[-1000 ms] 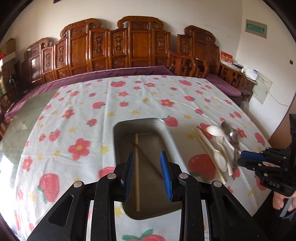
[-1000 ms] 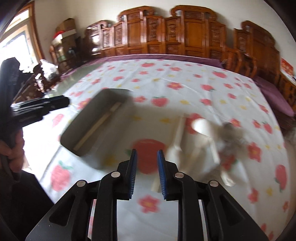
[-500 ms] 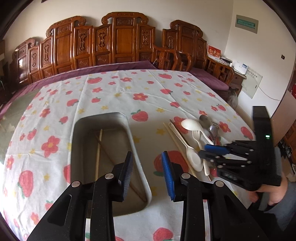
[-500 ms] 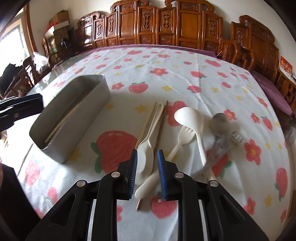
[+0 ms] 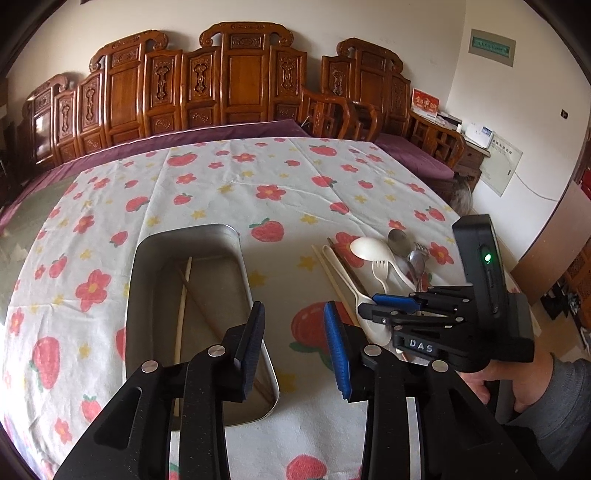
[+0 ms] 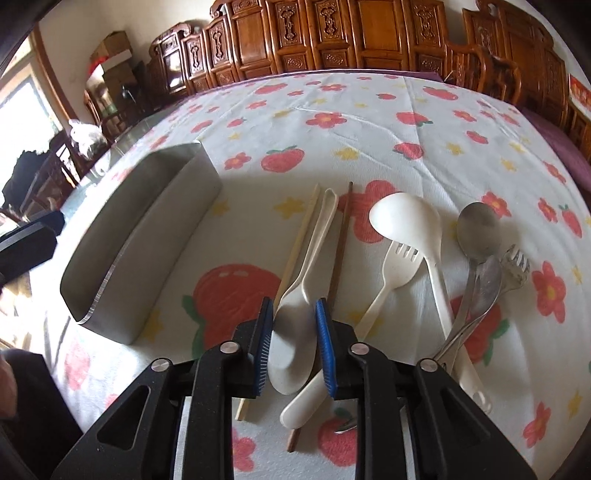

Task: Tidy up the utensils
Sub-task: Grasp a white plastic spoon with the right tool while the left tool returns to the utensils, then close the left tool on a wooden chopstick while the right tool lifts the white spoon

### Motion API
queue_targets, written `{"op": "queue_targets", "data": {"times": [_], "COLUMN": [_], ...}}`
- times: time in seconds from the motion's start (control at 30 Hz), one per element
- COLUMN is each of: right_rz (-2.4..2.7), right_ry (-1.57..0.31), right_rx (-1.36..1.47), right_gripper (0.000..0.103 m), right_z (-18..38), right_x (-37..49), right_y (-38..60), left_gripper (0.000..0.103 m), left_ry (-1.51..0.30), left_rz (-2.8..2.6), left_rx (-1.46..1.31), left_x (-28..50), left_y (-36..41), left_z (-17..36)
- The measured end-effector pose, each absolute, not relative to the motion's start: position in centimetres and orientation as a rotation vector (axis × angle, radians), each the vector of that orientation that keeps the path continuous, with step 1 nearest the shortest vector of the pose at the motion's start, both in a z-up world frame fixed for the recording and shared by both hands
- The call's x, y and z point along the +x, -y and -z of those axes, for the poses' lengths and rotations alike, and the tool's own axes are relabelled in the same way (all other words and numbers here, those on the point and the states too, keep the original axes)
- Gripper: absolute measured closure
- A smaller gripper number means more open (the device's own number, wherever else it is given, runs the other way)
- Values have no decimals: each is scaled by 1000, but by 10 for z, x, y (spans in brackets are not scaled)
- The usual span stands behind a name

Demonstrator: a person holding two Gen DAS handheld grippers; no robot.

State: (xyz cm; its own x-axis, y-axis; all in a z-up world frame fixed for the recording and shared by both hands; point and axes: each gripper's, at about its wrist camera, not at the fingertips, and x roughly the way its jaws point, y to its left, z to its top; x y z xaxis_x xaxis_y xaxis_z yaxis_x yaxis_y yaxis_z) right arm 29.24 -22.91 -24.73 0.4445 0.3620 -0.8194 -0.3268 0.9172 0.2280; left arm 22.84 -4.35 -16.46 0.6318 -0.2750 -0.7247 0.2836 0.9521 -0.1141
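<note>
A row of dark carved wooden chair backs (image 5: 243,85) lines the pale cream wall (image 5: 476,22) at the far side of the room, with a purple cloth (image 5: 229,131) running along their base. The counter wears a white tablecloth printed with red strawberries and flowers (image 5: 295,177) — creased in places. Daylight comes through a bright window (image 6: 26,118) at the left of the right wrist view, a stack of brown cardboard boxes (image 6: 114,48) stands near it, and a white panel with a trailing cord (image 5: 504,168) hangs on the right-hand wall.
</note>
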Motion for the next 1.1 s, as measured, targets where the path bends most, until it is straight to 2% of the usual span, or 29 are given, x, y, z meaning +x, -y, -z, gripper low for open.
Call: {"op": "queue_targets", "data": {"times": [0.1,0.33,0.4,0.8,1.1], "right_rz": [-446,-463,-475,-457,-391], "right_ry": [-1026,-1066,-1054,-935,-912], "right_rx": [54,31,38,74,26], "right_gripper": [89,89,95,95,95], "right_z": [244,252,249,184,177], "right_x": [291,289,286,242,207], "right_y": [227,214,214,254,287], "left_gripper": [72,71,71,71,71], "left_ry": [-834,-848,-849,-876,-936], "left_rz": [313,304,306,327,343], "left_rx": [21,26,30,62,85], "left_x": [229,230,230,228,229], "left_y": [44,44,44,62,96], "left_z": [168,171,172,182,209]}}
